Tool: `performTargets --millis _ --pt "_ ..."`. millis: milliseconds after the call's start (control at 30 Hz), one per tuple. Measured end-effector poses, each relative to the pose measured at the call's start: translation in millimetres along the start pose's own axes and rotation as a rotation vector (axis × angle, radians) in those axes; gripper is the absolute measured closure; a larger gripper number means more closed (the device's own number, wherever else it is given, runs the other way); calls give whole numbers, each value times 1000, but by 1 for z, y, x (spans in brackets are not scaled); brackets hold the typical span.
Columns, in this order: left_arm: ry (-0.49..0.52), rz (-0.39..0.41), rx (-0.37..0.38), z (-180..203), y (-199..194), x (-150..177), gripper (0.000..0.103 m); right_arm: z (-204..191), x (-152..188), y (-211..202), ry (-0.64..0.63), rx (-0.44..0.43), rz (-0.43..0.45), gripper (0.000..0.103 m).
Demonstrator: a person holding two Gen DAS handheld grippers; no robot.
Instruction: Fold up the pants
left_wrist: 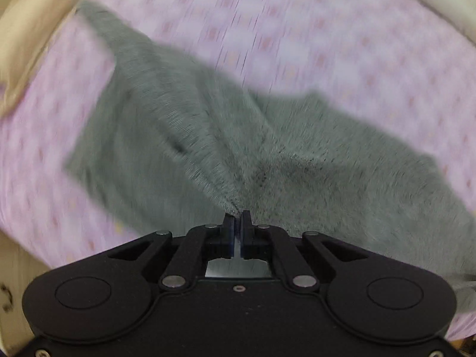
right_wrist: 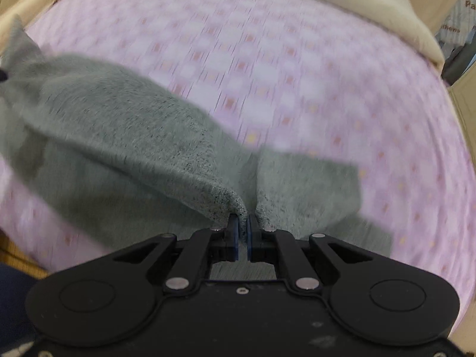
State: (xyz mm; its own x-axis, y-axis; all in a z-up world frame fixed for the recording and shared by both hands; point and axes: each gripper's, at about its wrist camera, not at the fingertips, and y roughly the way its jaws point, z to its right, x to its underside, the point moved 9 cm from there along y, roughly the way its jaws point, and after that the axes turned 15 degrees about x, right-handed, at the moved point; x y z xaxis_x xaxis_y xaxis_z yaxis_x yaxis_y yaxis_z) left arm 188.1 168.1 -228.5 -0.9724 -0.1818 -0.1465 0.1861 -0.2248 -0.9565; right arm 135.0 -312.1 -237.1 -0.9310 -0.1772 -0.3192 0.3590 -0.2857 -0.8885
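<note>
Both grippers, left gripper [left_wrist: 237, 214] and right gripper [right_wrist: 244, 218], pinch the grey pants [left_wrist: 208, 136] above a pink patterned bedsheet [right_wrist: 297, 74] edged by cream bedding [right_wrist: 357, 3]; background lettering stays unreadable.

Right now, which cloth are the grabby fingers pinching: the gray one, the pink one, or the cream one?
The fuzzy gray pants. Both the left gripper and right gripper pinch them; the pink sheet and cream blanket lie untouched.

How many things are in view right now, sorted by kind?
Grey pants: 1
Grippers: 2, left gripper and right gripper, each shut on the pants
Pink patterned bedsheet: 1
Cream blanket: 1
Total: 5
</note>
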Motion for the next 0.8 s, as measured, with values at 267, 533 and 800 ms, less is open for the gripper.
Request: performTargets --millis 267,533,800 --pt "-11 13 -60 -17 30 39 98 -22 37 22 20 -14 -14 97" --pt "78 -18 -96 2 42 22 98 -8 37 2 109 67 44 78" --pt "121 -79 -100 12 63 21 97 4 -19 25 213 257 81 55"
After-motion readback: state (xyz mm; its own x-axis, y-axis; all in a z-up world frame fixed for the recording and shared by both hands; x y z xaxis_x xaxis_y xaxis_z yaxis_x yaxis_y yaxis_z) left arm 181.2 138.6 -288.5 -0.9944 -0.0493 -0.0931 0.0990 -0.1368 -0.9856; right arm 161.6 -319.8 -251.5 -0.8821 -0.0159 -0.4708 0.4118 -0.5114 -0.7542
